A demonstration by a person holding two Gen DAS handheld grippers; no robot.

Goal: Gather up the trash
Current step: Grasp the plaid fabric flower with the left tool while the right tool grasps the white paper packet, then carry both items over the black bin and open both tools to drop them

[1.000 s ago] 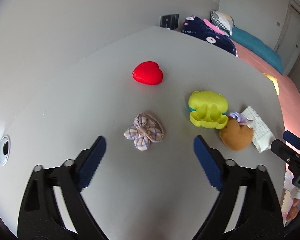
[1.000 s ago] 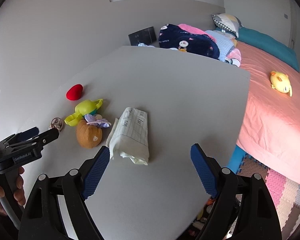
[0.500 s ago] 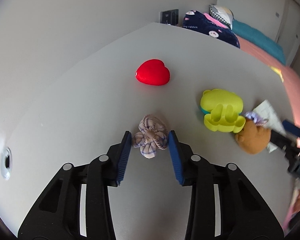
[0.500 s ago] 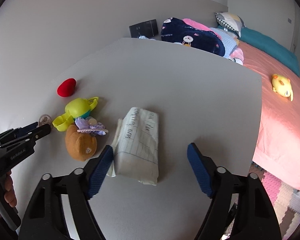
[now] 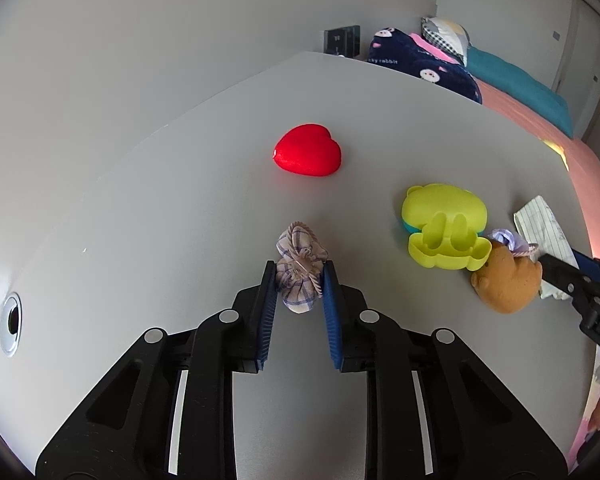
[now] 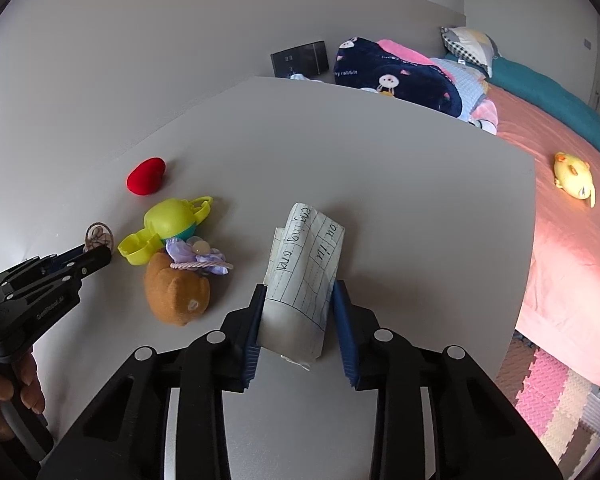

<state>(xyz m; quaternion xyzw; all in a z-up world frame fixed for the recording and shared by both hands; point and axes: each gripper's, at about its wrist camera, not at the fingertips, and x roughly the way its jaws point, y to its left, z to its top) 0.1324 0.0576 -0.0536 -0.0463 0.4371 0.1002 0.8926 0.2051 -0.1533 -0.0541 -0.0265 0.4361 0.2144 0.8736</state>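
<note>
Left gripper jaws pinch plaid bow, lying left of bear. Right gripper jaws clamp folded paper, right of bear, long axis along fingers, pointing away. Heart beyond bear.

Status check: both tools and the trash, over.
Left tool shut on plaid fabric flower. Right tool shut on folded lined paper. Both on the table. Toys beside, nothing blocking.
</note>
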